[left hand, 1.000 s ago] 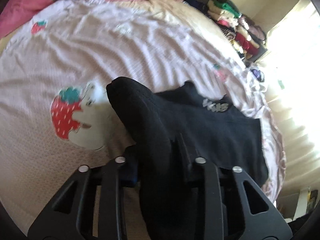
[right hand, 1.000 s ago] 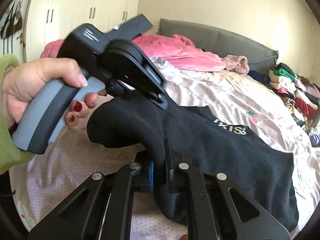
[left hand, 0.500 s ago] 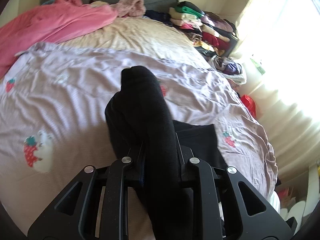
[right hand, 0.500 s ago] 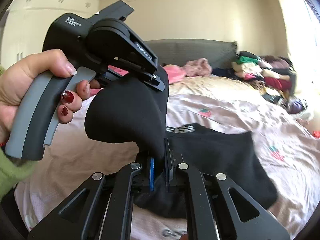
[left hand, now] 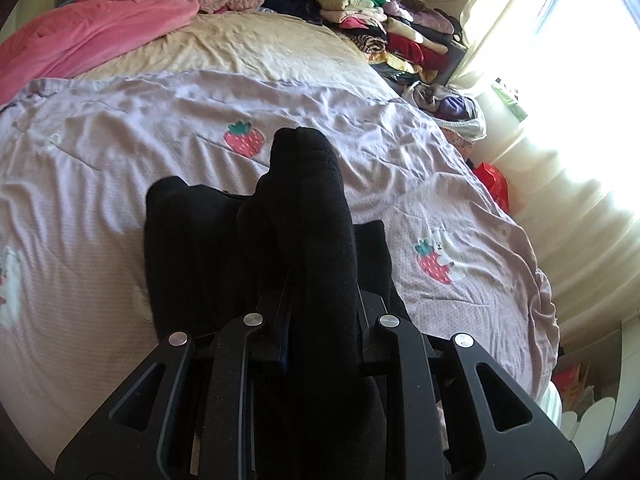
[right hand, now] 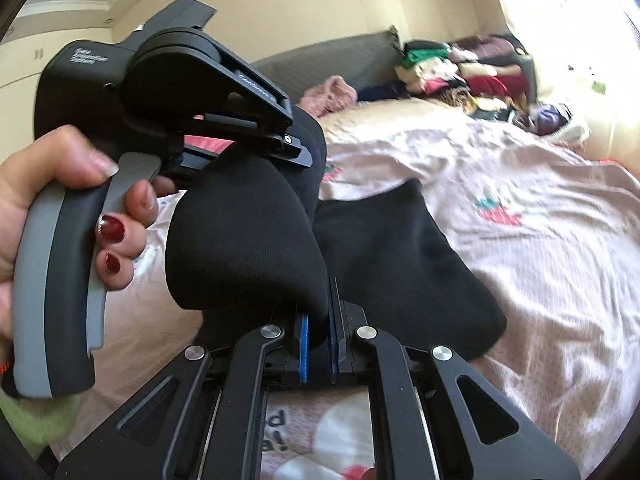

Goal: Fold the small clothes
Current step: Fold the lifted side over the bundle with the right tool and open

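Both tools have hold of one black garment [left hand: 320, 240], lifted off the bed [left hand: 120, 152] at its near end. In the left wrist view the left tool [left hand: 322, 332] sits at the bottom centre of the frame with its jaws closed on a thick fold of the black cloth, which rises from them up the middle of the frame to a rounded tip beside a strawberry print [left hand: 244, 141]. Its long axis there runs from bottom centre up toward the frame's middle. More of the garment lies flat on the lilac quilt to the left of and behind the raised fold.

In the right wrist view the right tool [right hand: 318, 340] at bottom centre pinches a bunched edge of the garment [right hand: 248, 240] between blue-lined jaws drawn nearly together. A bulging hump of cloth runs from there up and left to the left tool [right hand: 296, 148], held by a hand [right hand: 52, 216] with red nails at the left edge. The rest of the garment trails right and away, flat on the quilt, ending in a rounded corner at centre right.

Open quilt spreads right of the garment toward the bed's far edge. A pink blanket [left hand: 88, 32] lies upper left, and a stack of folded clothes [left hand: 384, 20] stands at upper centre, well apart from the garment.
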`<control>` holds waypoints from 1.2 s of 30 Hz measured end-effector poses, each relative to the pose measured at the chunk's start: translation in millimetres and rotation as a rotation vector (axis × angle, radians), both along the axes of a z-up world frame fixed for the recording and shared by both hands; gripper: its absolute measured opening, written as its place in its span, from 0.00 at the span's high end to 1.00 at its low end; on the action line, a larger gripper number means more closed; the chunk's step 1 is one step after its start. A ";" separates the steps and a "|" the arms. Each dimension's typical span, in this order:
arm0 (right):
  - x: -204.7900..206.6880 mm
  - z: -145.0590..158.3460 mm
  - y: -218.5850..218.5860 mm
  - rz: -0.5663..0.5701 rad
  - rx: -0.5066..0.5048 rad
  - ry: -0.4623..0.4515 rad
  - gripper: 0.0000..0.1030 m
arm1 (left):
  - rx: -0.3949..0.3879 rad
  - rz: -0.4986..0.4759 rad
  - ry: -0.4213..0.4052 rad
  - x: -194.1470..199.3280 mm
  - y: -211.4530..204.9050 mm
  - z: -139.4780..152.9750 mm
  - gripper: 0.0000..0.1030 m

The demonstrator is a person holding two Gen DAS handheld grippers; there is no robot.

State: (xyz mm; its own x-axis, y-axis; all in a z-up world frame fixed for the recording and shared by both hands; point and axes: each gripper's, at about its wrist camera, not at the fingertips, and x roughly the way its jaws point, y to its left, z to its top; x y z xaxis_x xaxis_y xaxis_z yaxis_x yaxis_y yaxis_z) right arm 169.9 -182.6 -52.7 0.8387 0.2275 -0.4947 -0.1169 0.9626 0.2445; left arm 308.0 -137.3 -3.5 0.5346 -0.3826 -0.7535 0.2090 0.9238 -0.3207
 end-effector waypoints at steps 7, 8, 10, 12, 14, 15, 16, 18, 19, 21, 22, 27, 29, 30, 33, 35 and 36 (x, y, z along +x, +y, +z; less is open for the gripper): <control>4.5 -18.0 -5.5 -0.043 0.027 0.070 0.93 | -0.093 -0.036 0.033 1.2 -10.0 -11.2 0.72; 4.7 -19.8 -7.7 -0.057 0.035 0.078 0.92 | -0.126 -0.045 0.034 0.2 -6.8 -9.3 0.60; 6.7 -22.8 -13.3 -0.084 0.048 0.090 0.90 | -0.167 -0.052 0.025 -4.4 0.9 -2.9 0.44; 8.3 -26.3 -22.4 -0.115 0.078 0.106 0.89 | -0.179 -0.042 0.001 -11.2 13.6 3.7 0.41; 8.8 -31.3 -30.5 -0.132 0.113 0.131 0.89 | -0.157 -0.025 -0.013 -14.8 24.7 5.4 0.41; 8.5 -33.6 -34.9 -0.134 0.141 0.142 0.87 | -0.130 -0.009 -0.017 -16.4 31.2 4.3 0.41; 6.6 -35.5 -38.4 -0.137 0.180 0.150 0.85 | -0.104 0.011 -0.016 -18.4 39.9 0.3 0.41; 2.9 -33.8 -41.8 -0.143 0.213 0.149 0.80 | -0.073 0.034 0.001 -19.7 52.0 -9.1 0.41; 2.6 -31.1 -44.6 -0.144 0.224 0.144 0.78 | -0.054 0.044 0.013 -21.3 57.9 -16.8 0.41; 0.8 -25.6 -48.5 -0.143 0.241 0.127 0.66 | -0.024 0.045 0.031 -24.8 63.6 -28.2 0.41; 1.8 -22.4 -52.4 -0.128 0.264 0.119 0.52 | 0.001 0.042 0.039 -28.6 64.8 -35.8 0.41; 13.0 -8.4 -72.2 -0.106 0.347 0.117 0.30 | 0.030 0.005 0.057 -41.3 60.7 -54.6 0.41; 25.4 -5.6 -76.5 -0.087 0.361 0.146 0.28 | 0.041 0.001 0.043 -45.3 57.7 -56.2 0.41; 32.4 -4.7 -77.8 -0.072 0.363 0.160 0.27 | 0.046 -0.002 0.040 -46.7 56.0 -55.8 0.40; 52.7 -4.9 -77.0 -0.017 0.361 0.212 0.22 | 0.052 -0.016 0.035 -51.4 52.0 -54.6 0.40; 69.2 -5.6 -78.0 0.013 0.362 0.243 0.22 | 0.059 -0.027 0.033 -53.7 48.7 -54.6 0.40; 75.1 -5.9 -78.6 0.026 0.375 0.241 0.30 | 0.061 -0.032 0.033 -54.4 47.3 -54.7 0.39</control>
State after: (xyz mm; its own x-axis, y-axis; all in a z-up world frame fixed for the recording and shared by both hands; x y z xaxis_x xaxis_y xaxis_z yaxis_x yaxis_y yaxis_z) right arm 245.0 -261.2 -58.6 0.7013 0.4480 -0.5545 -0.0373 0.7998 0.5991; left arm 253.6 -90.0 -58.3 0.4973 -0.3520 -0.7929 0.2293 0.9348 -0.2712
